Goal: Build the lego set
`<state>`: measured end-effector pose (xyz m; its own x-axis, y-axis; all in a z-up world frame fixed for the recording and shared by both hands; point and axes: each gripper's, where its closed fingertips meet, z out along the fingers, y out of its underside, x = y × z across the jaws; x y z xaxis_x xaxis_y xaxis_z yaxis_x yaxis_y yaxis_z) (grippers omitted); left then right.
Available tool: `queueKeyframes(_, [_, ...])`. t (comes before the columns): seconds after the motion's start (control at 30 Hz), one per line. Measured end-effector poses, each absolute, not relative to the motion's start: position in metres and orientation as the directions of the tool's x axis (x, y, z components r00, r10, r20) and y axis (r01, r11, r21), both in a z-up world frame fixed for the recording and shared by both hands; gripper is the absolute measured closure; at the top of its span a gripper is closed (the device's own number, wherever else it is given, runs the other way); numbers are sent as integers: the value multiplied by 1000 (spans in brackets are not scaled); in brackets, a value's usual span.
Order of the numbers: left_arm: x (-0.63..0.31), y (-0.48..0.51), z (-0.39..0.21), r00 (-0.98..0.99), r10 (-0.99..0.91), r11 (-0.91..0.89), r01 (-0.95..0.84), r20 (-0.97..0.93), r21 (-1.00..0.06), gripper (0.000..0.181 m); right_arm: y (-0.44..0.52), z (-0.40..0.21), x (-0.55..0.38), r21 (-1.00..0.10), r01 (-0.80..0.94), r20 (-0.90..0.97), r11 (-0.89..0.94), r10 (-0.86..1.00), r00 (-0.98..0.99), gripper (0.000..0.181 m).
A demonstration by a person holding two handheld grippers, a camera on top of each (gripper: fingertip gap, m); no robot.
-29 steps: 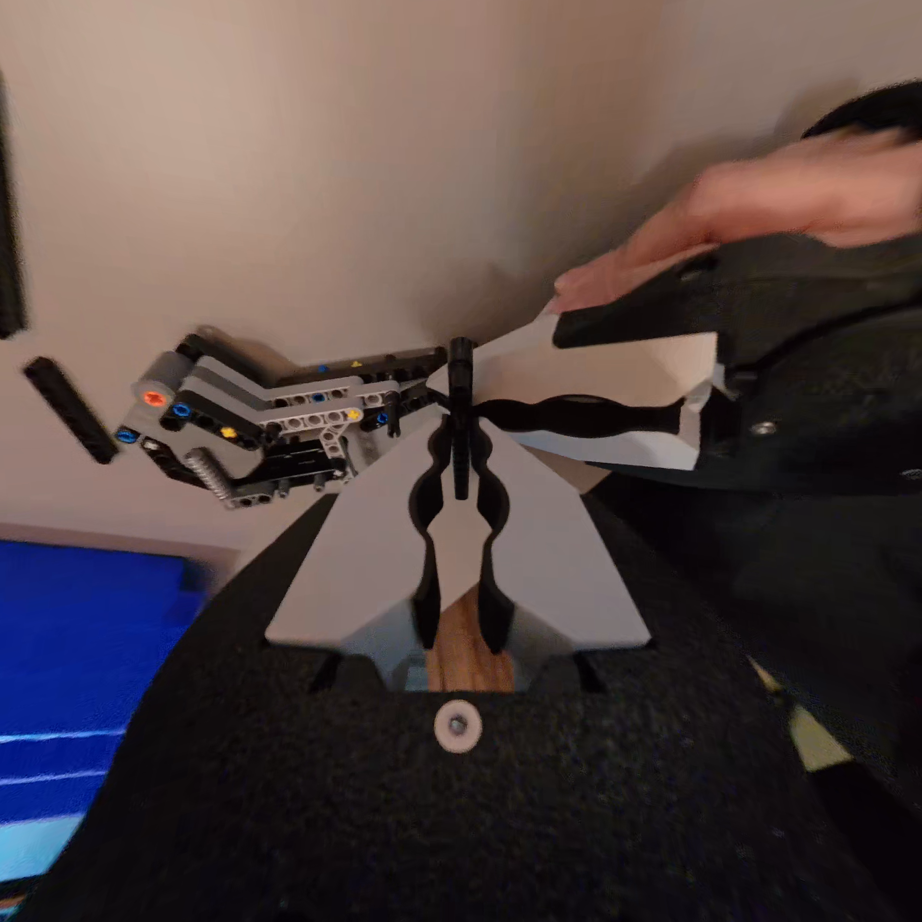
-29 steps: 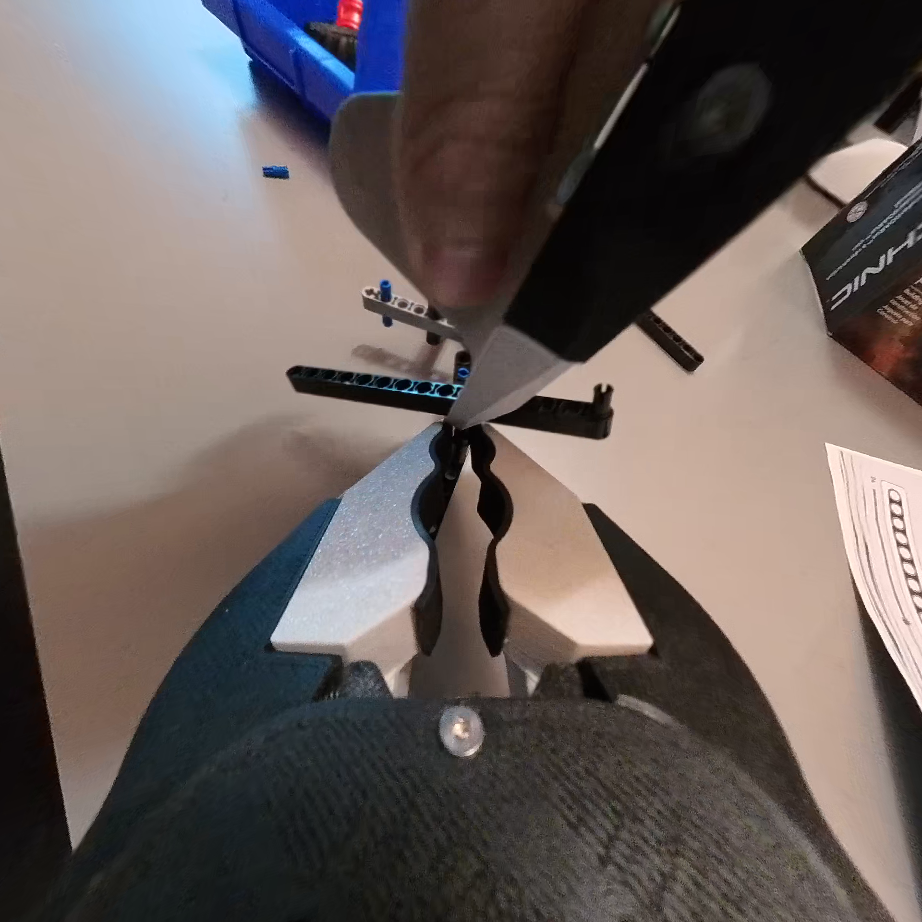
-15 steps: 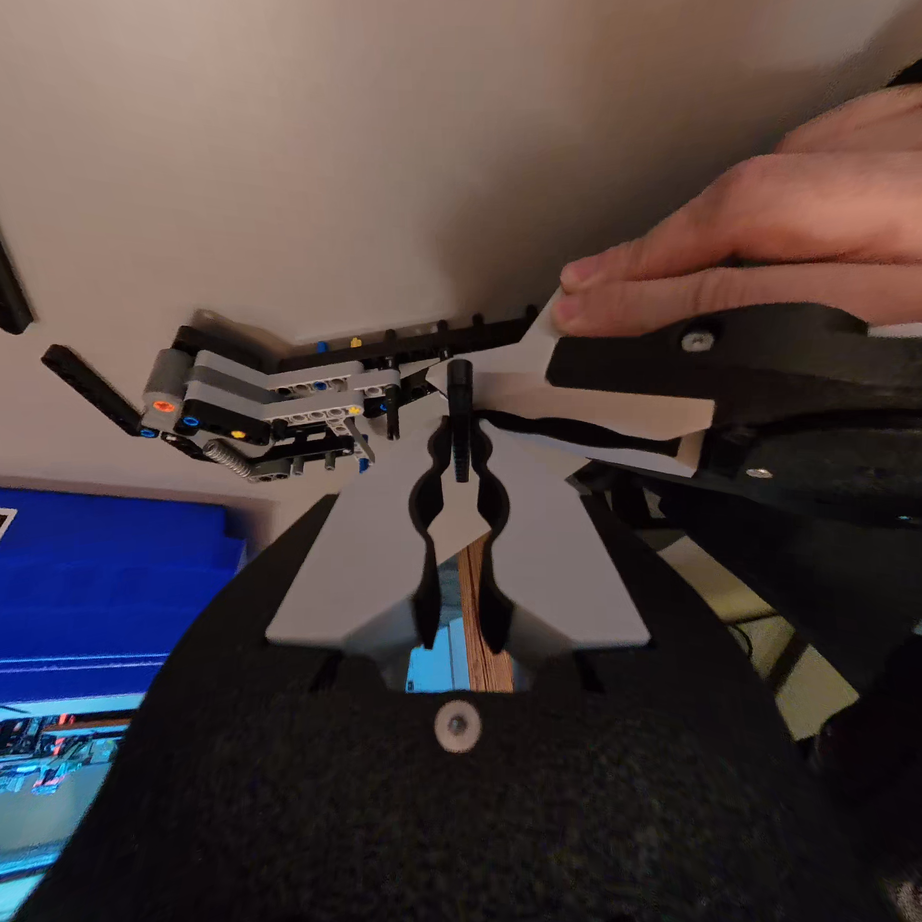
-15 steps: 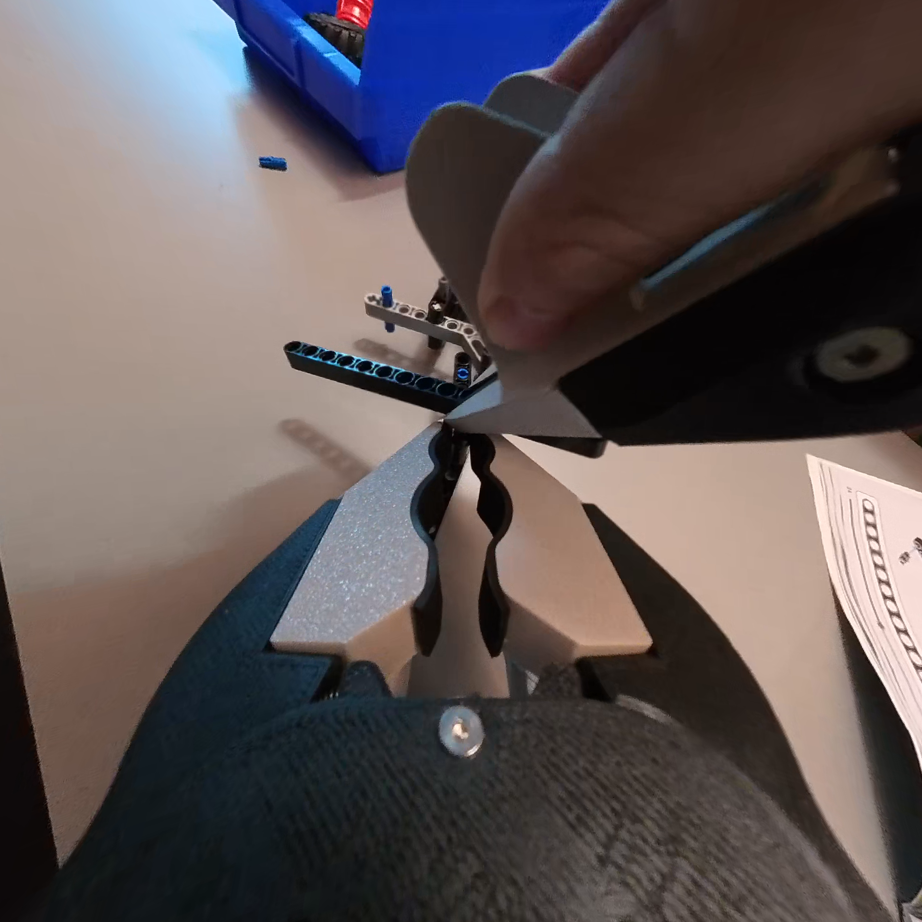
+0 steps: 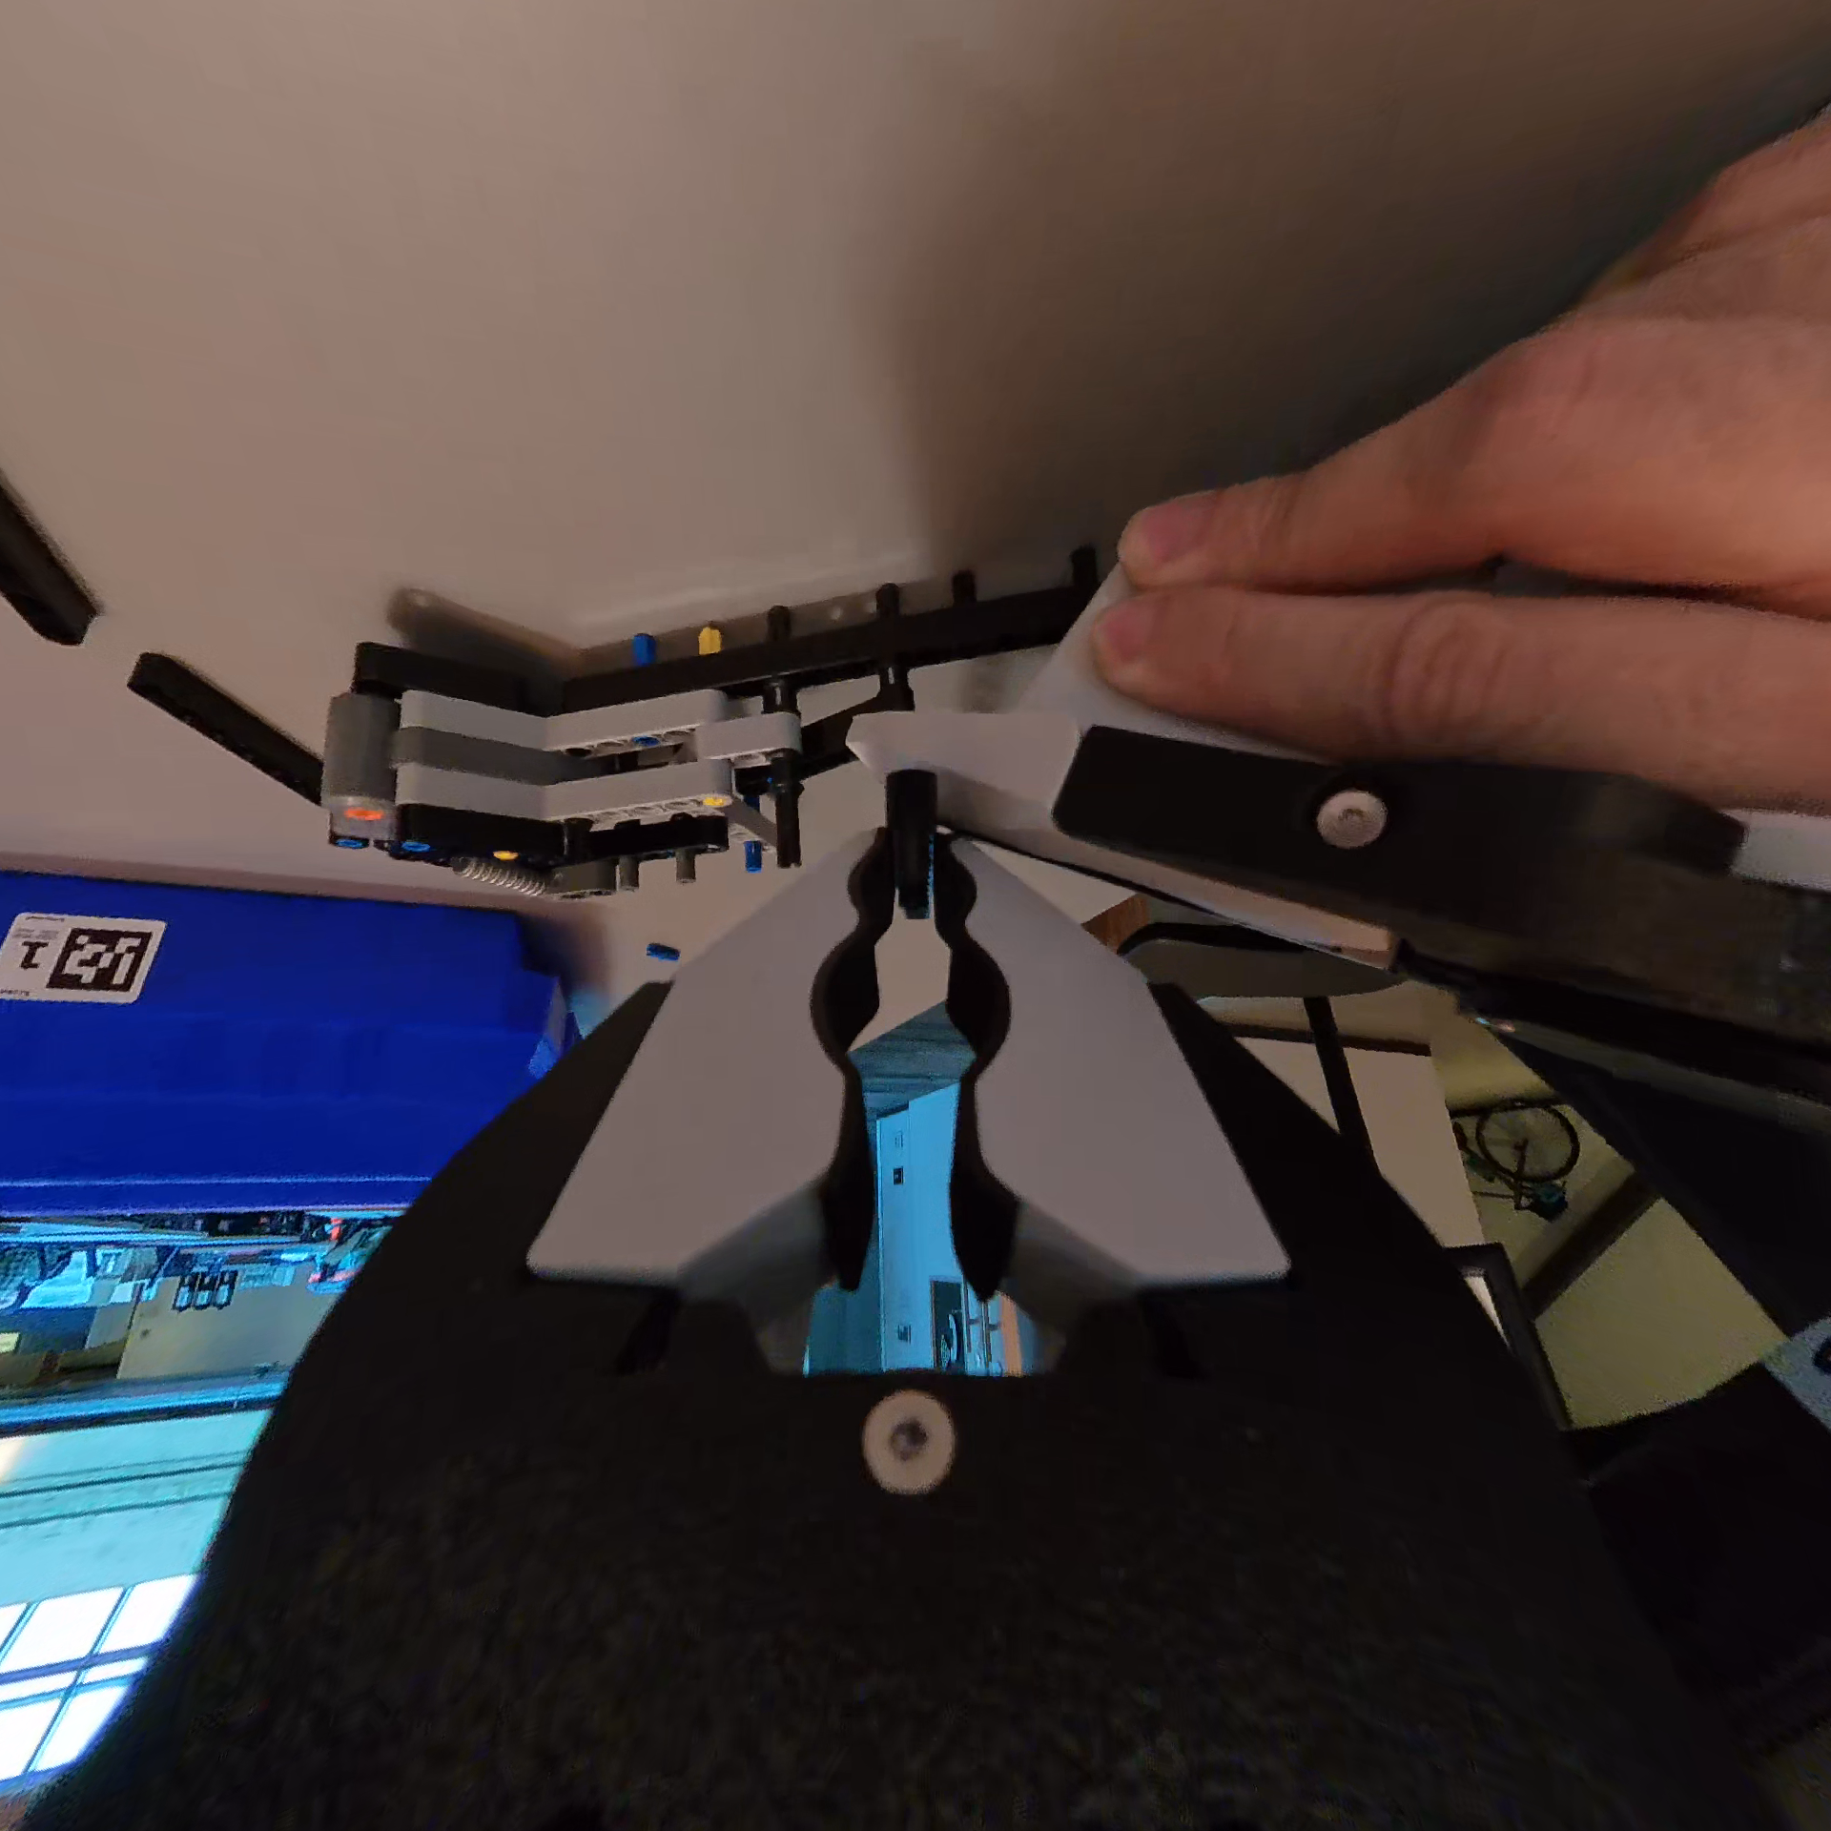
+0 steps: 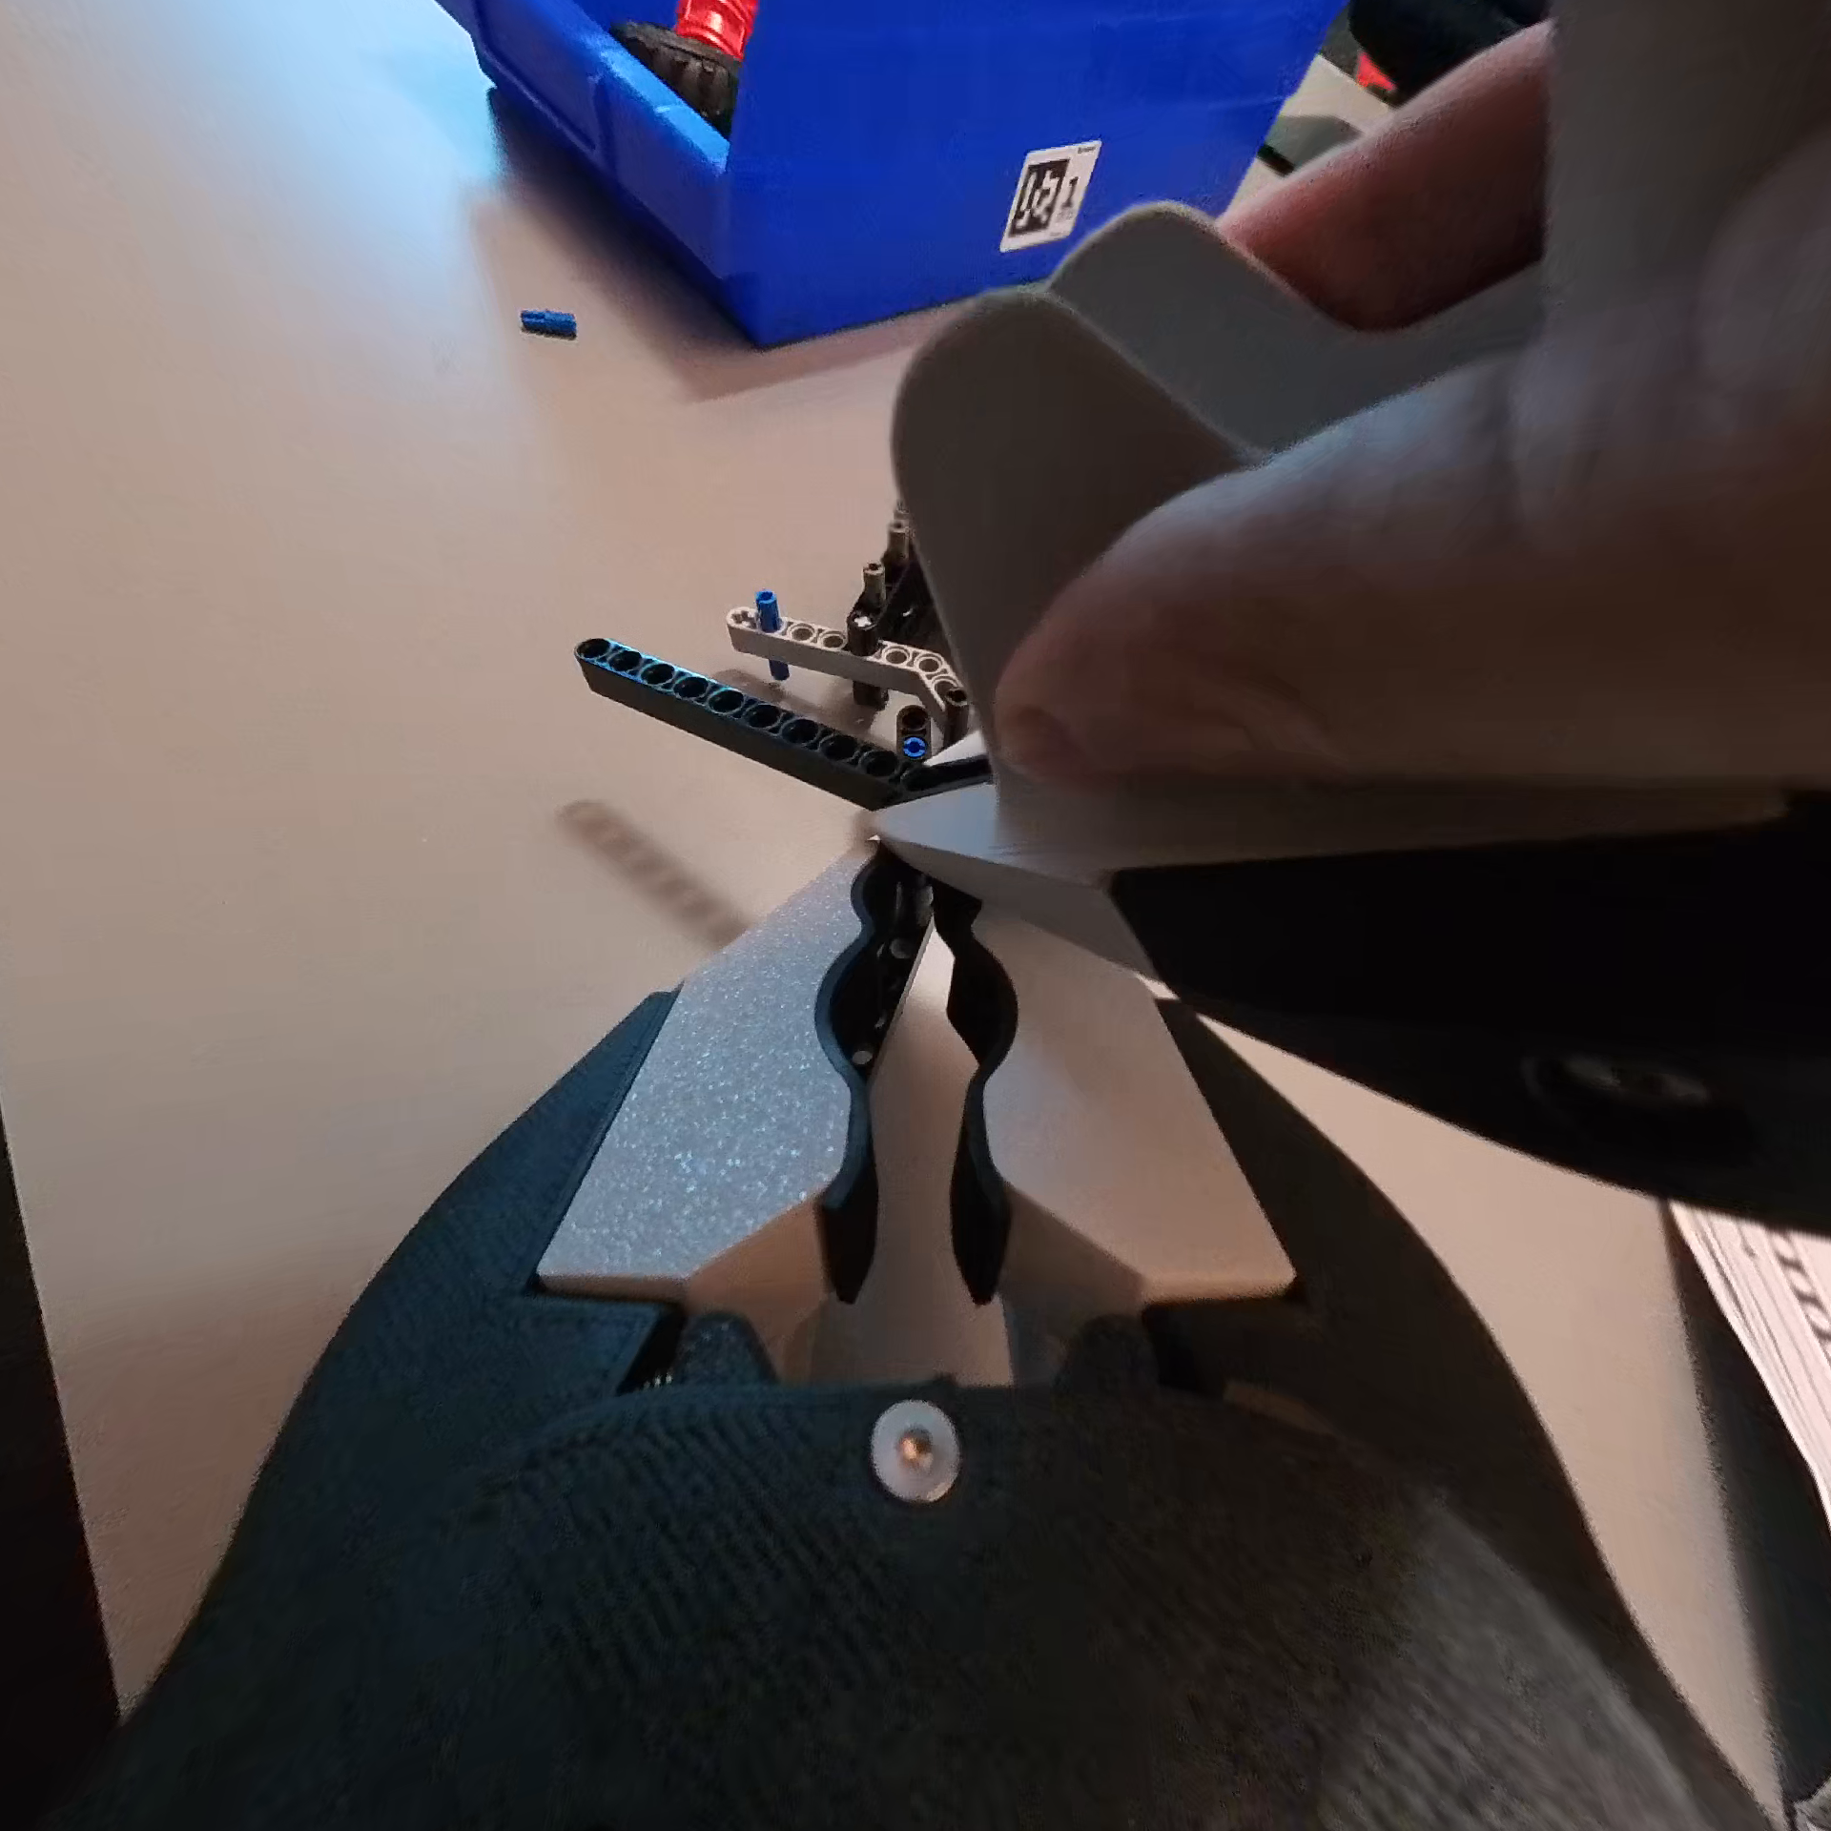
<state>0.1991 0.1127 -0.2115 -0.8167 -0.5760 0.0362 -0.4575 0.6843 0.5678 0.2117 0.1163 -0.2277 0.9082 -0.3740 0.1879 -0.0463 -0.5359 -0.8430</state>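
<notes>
The partly built Lego assembly (image 5: 555,763), made of black and grey beams with blue and yellow pins, hangs in the air off a long black beam (image 6: 733,708). My right gripper (image 6: 907,882) is shut on that beam's near end and holds the assembly above the table (image 6: 297,694). My left gripper (image 5: 912,854) is shut on a short black pin (image 5: 912,807). The pin's tip sits against the right gripper (image 5: 877,741), just beside the assembly. In the right wrist view the left gripper (image 6: 897,827) comes in from the right, its tip over my jaws, with a hand (image 6: 1387,594) on it.
A blue bin (image 6: 872,149) with a square marker tag stands at the back, also in the left wrist view (image 5: 248,1040). A loose blue pin (image 6: 548,320) lies near it. Two loose black beams (image 5: 218,713) lie on the table. Instruction sheets (image 6: 1764,1318) lie at the right. Less than 4 cm separates the two grippers' tips.
The right gripper has lifted the assembly off the table; its shadow has dropped away. The left gripper has swung flatter, keeping the pin at the right gripper's tip.
</notes>
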Motion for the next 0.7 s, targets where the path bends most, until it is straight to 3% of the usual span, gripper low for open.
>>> queueKeyframes(0.17, [199,113,-212,-829,-558,666,-435,18,606,177,116,-228,212,-842,-43,193,-538,-374,907,177])
queueKeyframes(0.37, [195,116,-213,-814,-580,683,-459,40,568,177,117,-228,210,-841,-35,193,-539,-361,913,177])
queueKeyframes(0.53, [194,113,-211,-786,-611,748,-536,91,392,176,116,-227,208,-847,-37,176,-530,-347,921,177])
queueKeyframes(0.63, [190,104,-201,-786,-597,798,-561,159,220,176,116,-229,207,-834,11,218,-551,-311,925,176])
queueKeyframes(0.7, [188,103,-192,-780,-595,803,-582,195,126,176,115,-234,208,-812,35,251,-582,-295,922,162])
